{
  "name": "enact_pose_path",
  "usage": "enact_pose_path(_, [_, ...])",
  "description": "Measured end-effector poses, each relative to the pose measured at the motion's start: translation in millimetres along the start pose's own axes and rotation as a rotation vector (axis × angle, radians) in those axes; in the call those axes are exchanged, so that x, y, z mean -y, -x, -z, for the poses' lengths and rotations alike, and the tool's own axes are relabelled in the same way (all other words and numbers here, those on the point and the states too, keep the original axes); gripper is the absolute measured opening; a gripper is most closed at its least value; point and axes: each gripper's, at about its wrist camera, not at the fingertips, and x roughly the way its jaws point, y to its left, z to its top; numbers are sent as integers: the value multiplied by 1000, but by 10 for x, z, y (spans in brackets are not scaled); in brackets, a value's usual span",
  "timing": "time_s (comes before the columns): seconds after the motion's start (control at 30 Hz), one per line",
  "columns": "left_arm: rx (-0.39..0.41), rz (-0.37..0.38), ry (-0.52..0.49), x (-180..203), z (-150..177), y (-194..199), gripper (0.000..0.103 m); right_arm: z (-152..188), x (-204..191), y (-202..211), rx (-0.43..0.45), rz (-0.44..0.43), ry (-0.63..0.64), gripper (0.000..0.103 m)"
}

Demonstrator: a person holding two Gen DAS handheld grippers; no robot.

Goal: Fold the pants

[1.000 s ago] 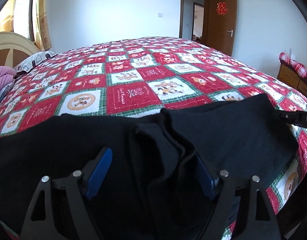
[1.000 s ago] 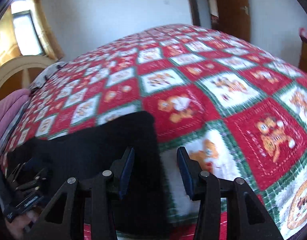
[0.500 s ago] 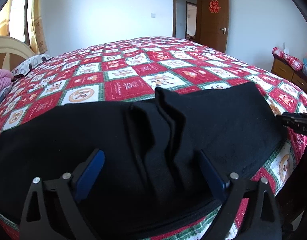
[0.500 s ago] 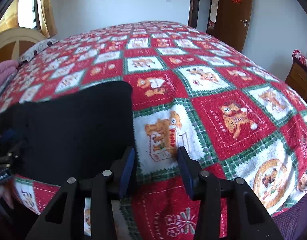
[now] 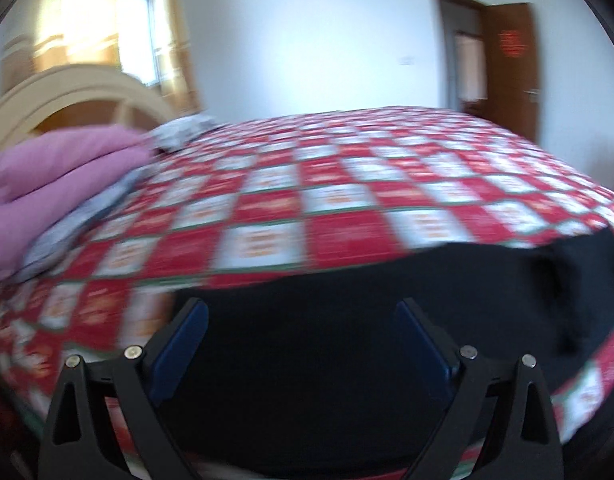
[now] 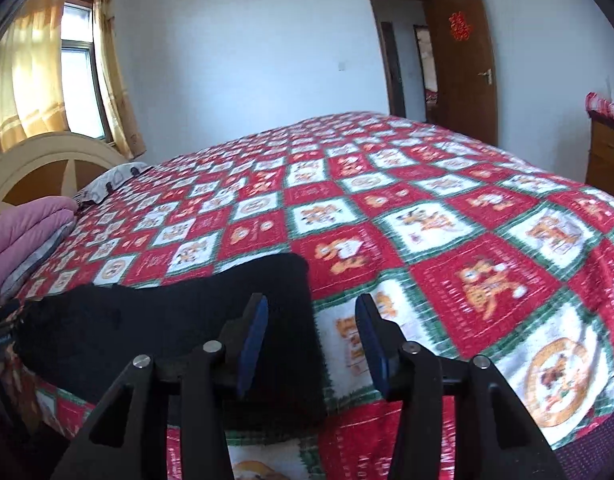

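The black pants [image 5: 387, 300] lie folded in a long strip along the near edge of the bed. In the left wrist view my left gripper [image 5: 303, 316] is open and empty, hovering over the strip's left part. In the right wrist view the pants [image 6: 179, 320] stretch leftward from their right end. My right gripper [image 6: 311, 314] is open and empty, astride that right end, with the left pad [image 6: 254, 336] over the cloth. This left view is blurred by motion.
A red, white and green patchwork quilt [image 6: 427, 208] covers the bed. Pink folded bedding [image 5: 55, 184] and a pillow lie by the cream headboard [image 6: 39, 160] at left. A wooden door [image 6: 463, 64] stands open at the back right, a wooden cabinet [image 6: 607, 152] beside it.
My left gripper has swung left along the pants, off the bunched middle fold, and now faces the headboard. My right gripper has drawn back slightly at the pants' right end.
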Motion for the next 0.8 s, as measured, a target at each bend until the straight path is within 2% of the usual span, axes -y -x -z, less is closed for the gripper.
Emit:
enact_pose_path(0.1, [-40,-32,87,-457,51,-128,97,22,-154,-23,-22,-17,39,51])
enact_pose_path(0.2, [-98,4,212,-794,175,-314,97,48,-297,-21,-14,-22,81,51])
enact_pose_path(0.3, [-118,76,313,-886,306,-414,94,66,-435,-48,-5,-33,123,51])
enact_pose_path(0.47, [-123,126,279,-653,348,-491,83,137,-563,-76,3,-26,190,51])
enact_pose_path(0.53, [-126,110,250,-636,332,-536,83,156,-566,-81,-2,-25,198,51])
enact_pose_path(0.67, [-107,102,302,-712,312,-571,83,158,-552,-68,1,-27,194,51])
enact_pose_path(0.8, [-121,112,279,-697,323,-601,83,157,-521,-64,-3,-26,177,51])
